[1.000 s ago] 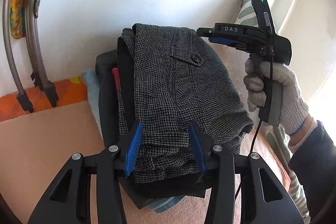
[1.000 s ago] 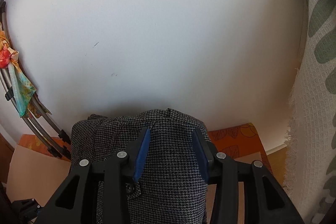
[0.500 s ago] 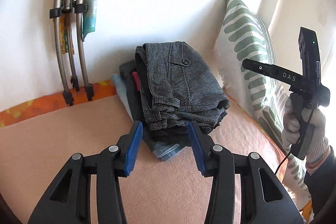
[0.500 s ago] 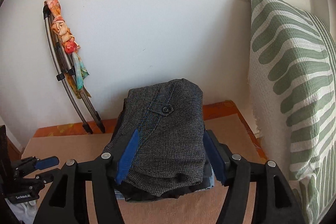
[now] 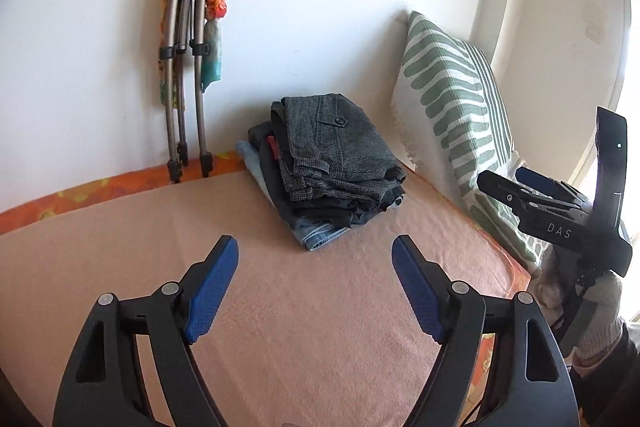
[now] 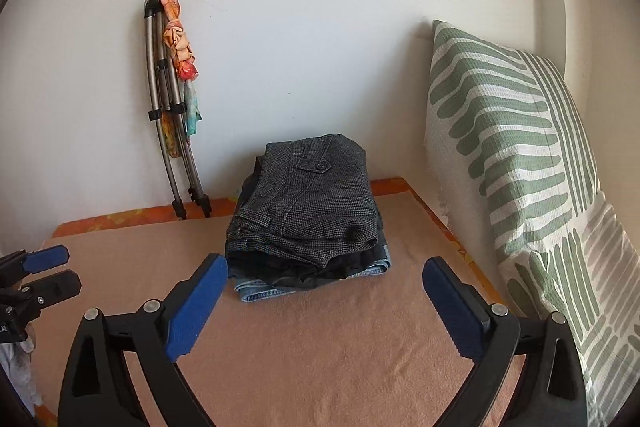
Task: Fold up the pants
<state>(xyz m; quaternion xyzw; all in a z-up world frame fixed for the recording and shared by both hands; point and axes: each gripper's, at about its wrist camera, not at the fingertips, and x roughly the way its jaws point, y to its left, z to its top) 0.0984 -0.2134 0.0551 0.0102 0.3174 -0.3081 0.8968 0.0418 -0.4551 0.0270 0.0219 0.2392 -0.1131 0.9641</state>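
blanket (image 5: 320, 327) beneath wide-spread, unladen tongs (image 5: 315, 263)

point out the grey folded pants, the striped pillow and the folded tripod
grey folded pants (image 6: 316, 203): right wrist view, top face below the pocket flap.
striped pillow (image 6: 516, 155): right wrist view, middle of its front face.
folded tripod (image 5: 180, 67): left wrist view, legs near the black clamp.
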